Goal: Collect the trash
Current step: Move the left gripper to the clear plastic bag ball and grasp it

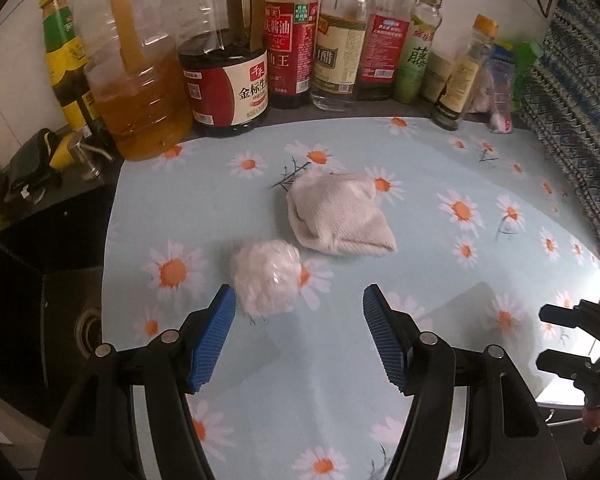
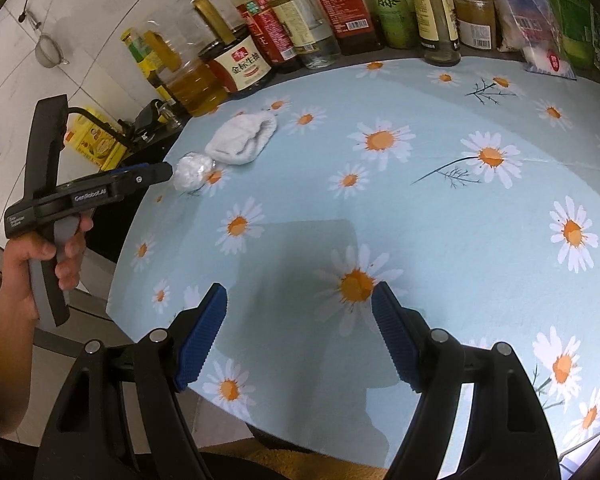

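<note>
Holding left gripper [image 1: 299,308] with jaws apart, nothing between; crumpled white wad [image 1: 267,278] lies just beyond left pad [image 1: 214,338], on daisy tablecloth [image 1: 440,280]. Right gripper [image 2: 299,312] also parted, empty (over bare cloth, well apart from wad). We judge wad light, soft, crushable: pinch across its middle. White folded cloth [image 1: 340,216] just behind wad; bottles [image 1: 292,36] along back edge.

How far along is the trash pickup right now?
Nothing looks collected yet. In hand: the left gripper, jaws open and empty, is close to the crumpled plastic wad on the daisy tablecloth. Left: grasp the wad; the white cloth behind it is untouched. The right gripper is open and empty.
</note>
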Motion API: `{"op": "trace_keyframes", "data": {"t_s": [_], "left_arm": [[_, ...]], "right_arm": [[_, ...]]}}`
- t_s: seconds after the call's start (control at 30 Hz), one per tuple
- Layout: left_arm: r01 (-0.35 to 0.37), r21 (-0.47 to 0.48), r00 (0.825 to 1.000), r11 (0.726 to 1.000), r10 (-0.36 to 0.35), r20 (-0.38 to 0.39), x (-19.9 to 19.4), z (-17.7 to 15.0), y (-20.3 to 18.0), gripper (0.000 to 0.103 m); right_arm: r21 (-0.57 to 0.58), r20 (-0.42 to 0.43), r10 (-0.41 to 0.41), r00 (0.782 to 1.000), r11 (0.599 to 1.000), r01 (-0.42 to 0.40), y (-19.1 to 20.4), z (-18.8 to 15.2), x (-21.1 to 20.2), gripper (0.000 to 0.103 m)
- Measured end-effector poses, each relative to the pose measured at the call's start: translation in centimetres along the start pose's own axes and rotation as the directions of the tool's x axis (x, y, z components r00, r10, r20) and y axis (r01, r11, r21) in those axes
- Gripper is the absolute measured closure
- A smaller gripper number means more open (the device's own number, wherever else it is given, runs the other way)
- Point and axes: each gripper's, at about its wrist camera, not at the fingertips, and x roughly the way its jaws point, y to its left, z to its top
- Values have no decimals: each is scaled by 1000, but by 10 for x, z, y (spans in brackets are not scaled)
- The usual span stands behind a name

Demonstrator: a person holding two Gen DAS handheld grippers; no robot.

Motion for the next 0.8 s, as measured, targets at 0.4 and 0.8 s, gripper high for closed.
{"op": "trace_keyframes", "data": {"t_s": [0.4,0.8], "left_arm": [[-29,-27,998,999,27,-63,47,13,18,39],[-24,-15,996,1000,23,-84,65,15,22,53]], "right_arm": [[-8,-13,9,1000,1000,-9,-4,11,7,28],[1,-14,7,1000,1000,-7,-6,12,8,28]]}}
